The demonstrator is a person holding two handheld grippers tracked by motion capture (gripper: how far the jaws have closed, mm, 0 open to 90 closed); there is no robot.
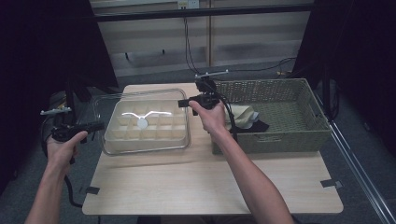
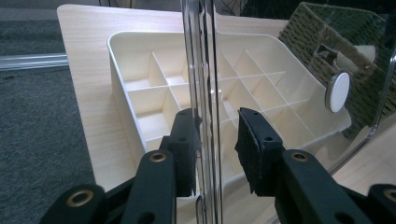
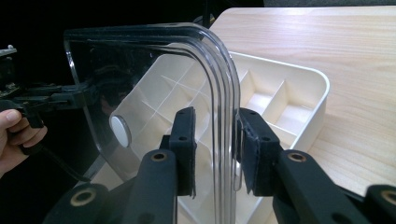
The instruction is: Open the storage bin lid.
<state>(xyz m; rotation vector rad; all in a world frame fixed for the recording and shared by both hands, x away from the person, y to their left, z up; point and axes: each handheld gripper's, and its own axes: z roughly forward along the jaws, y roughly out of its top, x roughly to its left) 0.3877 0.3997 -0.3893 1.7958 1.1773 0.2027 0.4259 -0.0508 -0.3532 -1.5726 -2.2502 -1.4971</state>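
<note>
A clear plastic lid with a white round knob hangs level just over a cream tray divided into several empty cells. My left gripper is shut on the lid's left rim, which stands between its pads in the left gripper view. At the opposite end my right gripper is shut on the right rim. Through the lid the tray's cells show, and so does the hand on the other gripper. In the left gripper view the lid runs edge-on across the tray.
A woven basket stands at the right of the wooden table, close behind my right hand, with a pale cloth and something dark in it. The table's left edge lies under the left gripper. Cables trail from both grippers.
</note>
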